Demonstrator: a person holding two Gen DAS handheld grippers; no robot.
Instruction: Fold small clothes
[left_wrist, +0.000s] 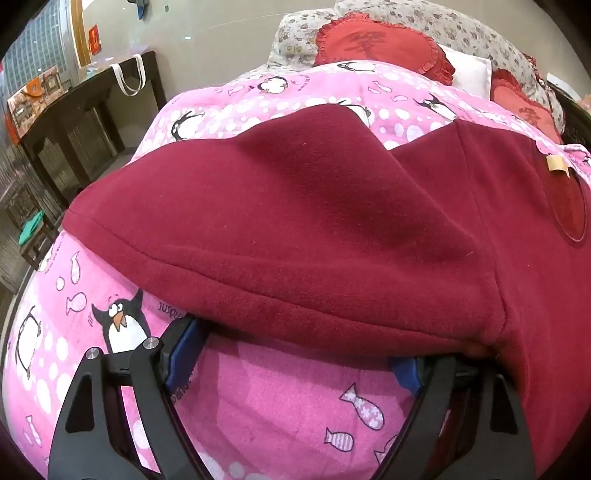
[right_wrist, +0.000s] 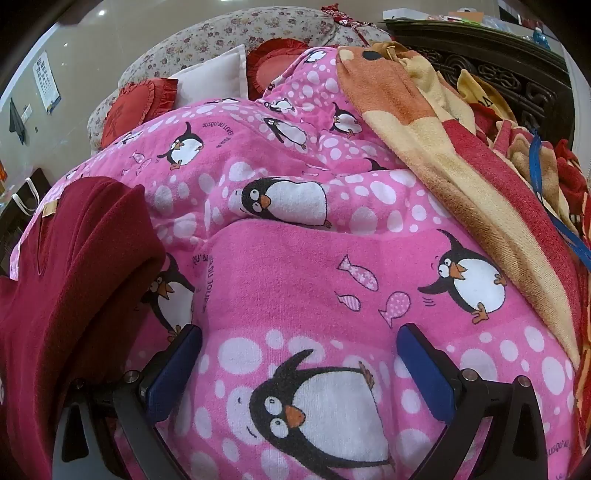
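Item one, the pink penguin blanket (right_wrist: 295, 280), covers the whole work surface and carries everything else. Item two, the dark red garment (left_wrist: 295, 206), lies spread on it at my left side; a sleeve is laid over the body, its hemmed edge running across the left wrist view, and a tan neck label (left_wrist: 556, 163) shows at the far end. I judge the fold as only begun: one sleeve looks brought in, the body not yet doubled, no tidy stack visible. Item three, an orange-and-cream striped towel (right_wrist: 436, 122), heaps along the right edge, apart from the garment. Item four, red frilled cushions (left_wrist: 380, 44) and a white pillow (right_wrist: 218, 77), sit beyond. Item five, my left gripper (left_wrist: 291, 354), jaws wide apart at the sleeve hem, holding nothing. Item six, my right gripper (right_wrist: 299, 354), jaws likewise spread over bare blanket, the garment just beside its left finger.
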